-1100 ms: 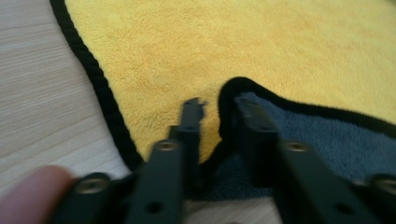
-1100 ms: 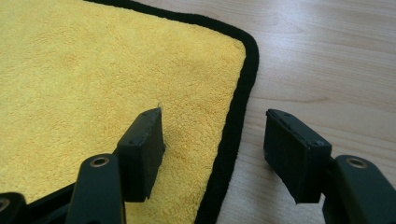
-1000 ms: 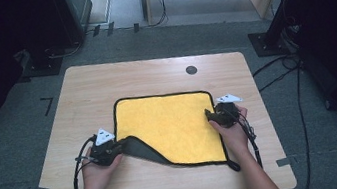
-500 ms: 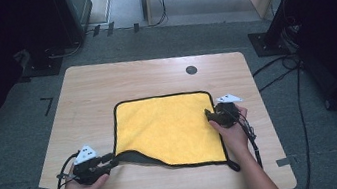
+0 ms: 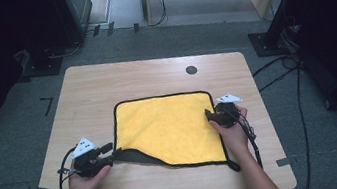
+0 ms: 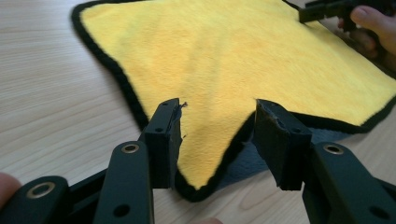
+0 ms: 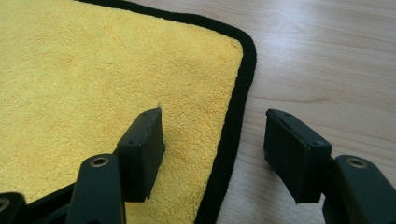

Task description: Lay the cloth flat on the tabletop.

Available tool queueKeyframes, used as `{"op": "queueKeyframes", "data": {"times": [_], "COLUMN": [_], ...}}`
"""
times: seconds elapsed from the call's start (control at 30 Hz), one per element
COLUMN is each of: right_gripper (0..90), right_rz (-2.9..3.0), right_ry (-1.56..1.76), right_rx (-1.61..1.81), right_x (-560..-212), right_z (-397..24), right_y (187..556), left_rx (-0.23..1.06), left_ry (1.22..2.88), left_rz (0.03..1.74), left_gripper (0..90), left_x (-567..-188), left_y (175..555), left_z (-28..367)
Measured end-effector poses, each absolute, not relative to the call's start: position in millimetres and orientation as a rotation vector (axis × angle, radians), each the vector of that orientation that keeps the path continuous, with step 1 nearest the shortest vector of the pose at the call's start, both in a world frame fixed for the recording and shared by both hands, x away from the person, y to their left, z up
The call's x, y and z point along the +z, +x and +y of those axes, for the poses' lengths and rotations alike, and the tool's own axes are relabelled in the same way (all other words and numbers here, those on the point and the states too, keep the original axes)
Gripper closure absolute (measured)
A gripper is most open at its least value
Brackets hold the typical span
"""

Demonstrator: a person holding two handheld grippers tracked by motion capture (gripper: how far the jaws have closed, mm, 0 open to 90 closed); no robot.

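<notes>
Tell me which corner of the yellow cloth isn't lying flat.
The near-left corner, by the left gripper: it is pulled out to a point with grey underside showing. The other three lie flat.

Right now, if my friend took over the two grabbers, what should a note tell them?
Left gripper: open; its jaws have just been opening, with the near left corner of the yellow cloth lying loose between them.
Right gripper: open, jaws either side of the cloth's black right edge, not pinching it.
Cloth: spread nearly flat in the middle of the wooden table, grey underside peeking out at the near left corner.
Done: cloth laid out and let go of on the left.
Left: probably smooth that turned corner flat, then draw both grippers away.
</notes>
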State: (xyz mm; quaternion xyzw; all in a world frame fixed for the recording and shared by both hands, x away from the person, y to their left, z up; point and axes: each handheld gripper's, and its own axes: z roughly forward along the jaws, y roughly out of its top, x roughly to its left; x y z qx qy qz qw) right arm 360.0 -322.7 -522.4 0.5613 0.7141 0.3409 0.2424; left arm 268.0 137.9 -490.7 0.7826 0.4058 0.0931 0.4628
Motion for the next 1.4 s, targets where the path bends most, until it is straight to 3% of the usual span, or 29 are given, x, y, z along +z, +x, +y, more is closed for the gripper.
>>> {"op": "queueKeyframes", "data": {"times": [0.07, 0.13, 0.2, 0.3, 0.33, 0.5, 0.6, 0.93, 1.4], "right_gripper": [37.6, 37.6, 37.6, 37.5, 37.5, 37.4, 37.4, 37.2, 35.1], "right_rz": [1.950, 1.950, 1.949, 1.950, 1.950, 1.949, 1.947, 1.949, 1.958], "right_ry": [1.536, 1.537, 1.536, 1.533, 1.534, 1.533, 1.529, 1.538, 1.557], "right_rx": [0.931, 0.931, 0.931, 0.930, 0.930, 0.928, 0.929, 0.931, 0.950], "right_x": [-522, -522, -522, -522, -522, -522, -523, -522, -518], "right_z": [-323, -323, -323, -323, -323, -322, -322, -323, -327], "right_y": [360, 360, 360, 360, 360, 360, 360, 360, 364], "left_rx": [0.235, 0.258, 0.267, 0.235, 0.222, 0.120, 0.169, 0.373, 0.378], "left_ry": [1.964, 2.015, 2.061, 2.078, 2.075, 1.905, 1.858, 2.206, 2.182], "left_rz": [0.972, 0.941, 0.904, 0.850, 0.828, 0.834, 0.905, 0.927, 0.913], "left_gripper": [51.6, 58.1, 71.5, 78.4, 77.4, 53.3, 46.5, 41.6, 34.7], "left_x": [-493, -495, -496, -496, -496, -489, -487, -511, -516], "left_y": [265, 261, 256, 247, 245, 245, 248, 243, 243], "left_z": [133, 131, 133, 143, 147, 166, 166, 132, 141]}}
